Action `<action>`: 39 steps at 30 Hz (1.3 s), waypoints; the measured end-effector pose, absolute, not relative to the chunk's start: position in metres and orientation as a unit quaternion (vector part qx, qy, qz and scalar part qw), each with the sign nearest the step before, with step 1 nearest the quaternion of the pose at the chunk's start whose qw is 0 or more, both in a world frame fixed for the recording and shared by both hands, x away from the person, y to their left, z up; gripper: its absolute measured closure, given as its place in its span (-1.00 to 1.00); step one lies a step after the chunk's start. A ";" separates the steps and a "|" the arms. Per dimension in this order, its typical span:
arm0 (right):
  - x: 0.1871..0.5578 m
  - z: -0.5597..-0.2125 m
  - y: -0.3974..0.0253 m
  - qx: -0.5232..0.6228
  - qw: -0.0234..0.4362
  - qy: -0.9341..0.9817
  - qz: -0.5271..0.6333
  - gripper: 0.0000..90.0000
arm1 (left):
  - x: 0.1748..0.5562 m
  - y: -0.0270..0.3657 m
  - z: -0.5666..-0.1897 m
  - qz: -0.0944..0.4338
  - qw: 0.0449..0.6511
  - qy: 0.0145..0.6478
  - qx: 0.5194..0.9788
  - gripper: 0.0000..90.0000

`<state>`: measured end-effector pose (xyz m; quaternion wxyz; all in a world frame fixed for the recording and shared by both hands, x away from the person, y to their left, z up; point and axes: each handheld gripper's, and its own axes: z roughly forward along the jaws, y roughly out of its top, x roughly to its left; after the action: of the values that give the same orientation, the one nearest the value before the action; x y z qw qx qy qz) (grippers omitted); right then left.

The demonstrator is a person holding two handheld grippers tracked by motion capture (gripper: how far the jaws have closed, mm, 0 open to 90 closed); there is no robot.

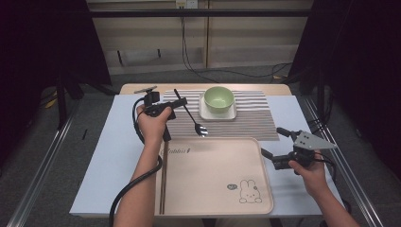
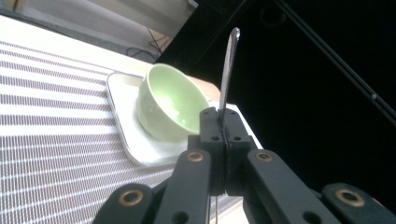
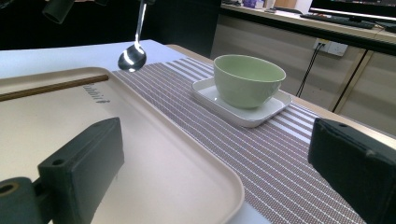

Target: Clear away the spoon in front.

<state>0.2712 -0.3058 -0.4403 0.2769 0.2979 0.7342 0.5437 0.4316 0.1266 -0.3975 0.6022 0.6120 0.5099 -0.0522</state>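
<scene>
Jaws, left gripper: pressed together on the spoon, pinching its handle partway along; gripper view shows the handle end rising past the closed pads
Jaws, right gripper: spread wide, holding nothing, parked off the tray's right edge
Spoon: held clear of the surface, not resting; right gripper view shows its bowl hanging low above the mat near the tray's far rim
Long axis: runs from far-left to near-right in the high view, handle end away from the person, bowl end toward the tray
Key relation: green bowl on its white dish lies just right of the spoon and slightly farther; striped mat bare directly under the spoon's bowl
Nearer hand: left, already holding; right well apart
Chopsticks: lying along the tray's left side
Judgement: setting-down on the mat beside the dish looks the likely step, needing the spoon lowered flat along its present axis
</scene>
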 end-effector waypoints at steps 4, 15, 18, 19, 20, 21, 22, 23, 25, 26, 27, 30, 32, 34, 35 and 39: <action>0.271 -0.440 -0.305 0.298 0.275 0.735 0.544 -0.93 | 0.427 0.129 -0.398 -0.059 0.594 0.506 0.623 1.00; 0.271 -0.440 -0.306 0.293 0.276 0.738 0.541 -0.93 | 0.415 0.137 -0.405 -0.072 0.581 0.510 0.631 1.00; 0.271 -0.440 -0.306 0.294 0.279 0.737 0.541 -0.93 | 0.413 0.139 -0.407 -0.074 0.574 0.506 0.639 1.00; 0.271 -0.440 -0.305 0.297 0.276 0.736 0.543 -0.93 | 0.412 0.139 -0.408 -0.077 0.573 0.506 0.640 1.00; 0.271 -0.440 -0.305 0.297 0.277 0.736 0.543 -0.93 | 0.411 0.140 -0.409 -0.077 0.569 0.507 0.643 1.00; 0.271 -0.440 -0.305 0.299 0.275 0.735 0.544 -0.93 | 0.410 0.141 -0.410 -0.077 0.569 0.508 0.642 1.00; 0.271 -0.441 -0.305 0.296 0.276 0.737 0.542 -0.93 | 0.409 0.141 -0.410 -0.080 0.568 0.510 0.640 1.00; 0.271 -0.440 -0.305 0.295 0.275 0.737 0.542 -0.93 | 0.409 0.142 -0.411 -0.083 0.566 0.510 0.642 1.00; 0.271 -0.440 -0.305 0.298 0.277 0.735 0.543 -0.93 | 0.406 0.142 -0.413 -0.091 0.561 0.509 0.646 1.00; 0.271 -0.441 -0.305 0.295 0.275 0.737 0.542 -0.93 | 0.405 0.142 -0.414 -0.095 0.558 0.509 0.649 1.00; 0.271 -0.441 -0.305 0.294 0.276 0.738 0.541 -0.93 | 0.404 0.143 -0.415 -0.097 0.556 0.509 0.650 1.00; 0.271 -0.441 -0.305 0.297 0.275 0.737 0.542 -0.93 | 0.402 0.146 -0.420 -0.107 0.546 0.509 0.656 1.00; 0.271 -0.441 -0.305 0.296 0.276 0.737 0.542 -0.93 | 0.400 0.148 -0.422 -0.107 0.543 0.510 0.658 1.00; 0.271 -0.440 -0.305 0.298 0.277 0.736 0.541 -0.93 | 0.398 0.150 -0.425 -0.114 0.544 0.512 0.655 1.00; 0.271 -0.440 -0.304 0.299 0.277 0.734 0.543 -0.93 | 0.398 0.151 -0.427 -0.113 0.542 0.512 0.657 1.00; 0.271 -0.441 -0.304 0.296 0.276 0.737 0.541 -0.93 | 0.393 0.154 -0.433 -0.122 0.537 0.515 0.657 1.00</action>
<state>0.2708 -0.3043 -0.4405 0.2761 0.2957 0.7375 0.5408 0.3930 0.1538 -0.4331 0.5369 0.6567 0.5154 -0.1221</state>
